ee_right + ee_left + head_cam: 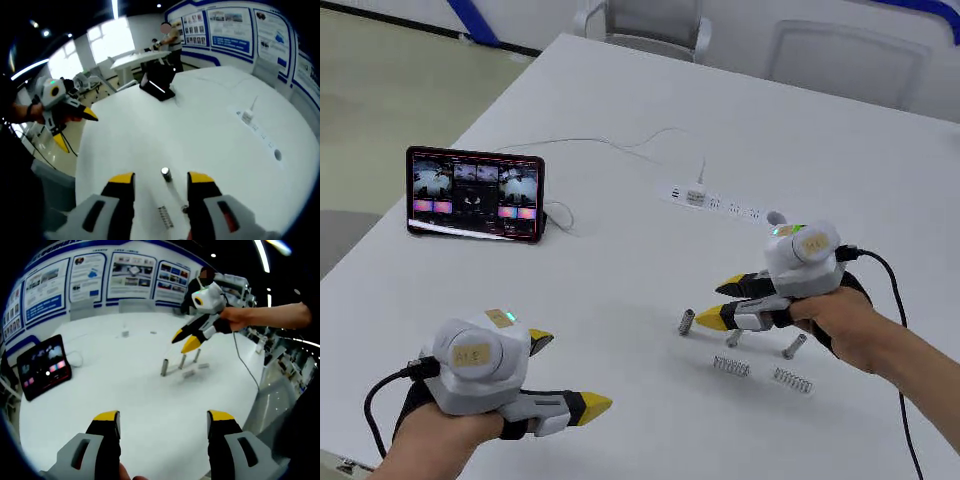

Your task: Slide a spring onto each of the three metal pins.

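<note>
— What's nearest?
— The left gripper (568,371), low over the bare table (620,250). Its jaws are spread wide and hold nothing; it looks parked out of the way.
— And the parts?
— Two springs (730,366) lie loose on the tabletop. The pins (794,346) are just beyond them, none clearly threaded.
— The right gripper (718,301)?
— It hovers over the pins with its jaws parted and empty — one pin sits just ahead of its tips, so I'd guess it's lining up.
— Farther back?
— A tablet (475,193) and a power strip (712,202), well apart from the work.
</note>
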